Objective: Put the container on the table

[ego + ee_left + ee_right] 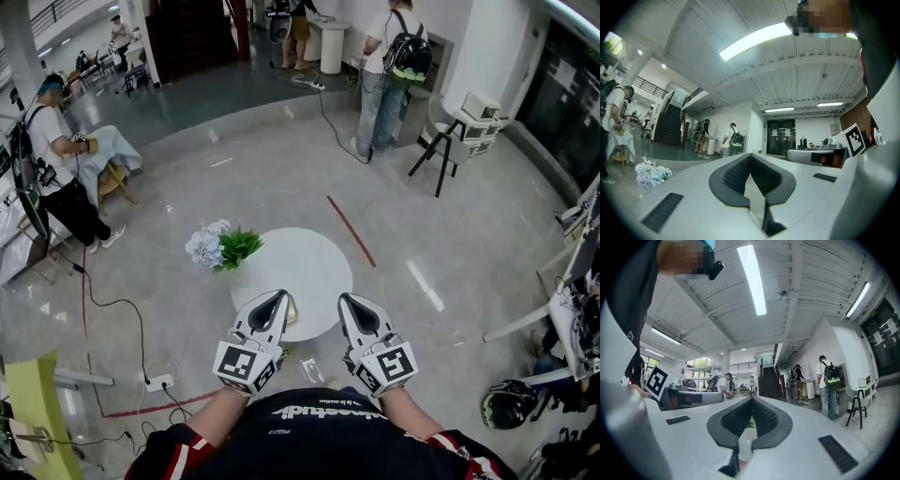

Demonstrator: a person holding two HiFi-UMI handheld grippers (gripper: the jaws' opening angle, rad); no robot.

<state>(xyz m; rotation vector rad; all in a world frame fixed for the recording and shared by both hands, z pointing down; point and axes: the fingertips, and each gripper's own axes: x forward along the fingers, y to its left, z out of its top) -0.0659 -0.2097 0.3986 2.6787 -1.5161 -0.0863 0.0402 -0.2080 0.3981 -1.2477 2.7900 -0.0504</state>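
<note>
A round white table (314, 258) stands just ahead of me, with a bunch of pale flowers and green leaves (222, 247) at its left rim. My left gripper (278, 298) hovers over the table's near edge, jaws closed together with nothing between them. A small tan object (292, 308) shows right beside its tip, mostly hidden; I cannot tell what it is. My right gripper (345, 300) is level with it a little to the right, also shut and empty. The left gripper view shows the left gripper (750, 155) pointing into the hall, as does the right gripper (751, 400) in its own view.
Cables and a power strip (157, 382) lie on the floor at the left. A red tape line (352, 230) runs behind the table. A black stool (439, 155) and a person with a backpack (389, 66) stand farther back; another person (56, 164) is at the left.
</note>
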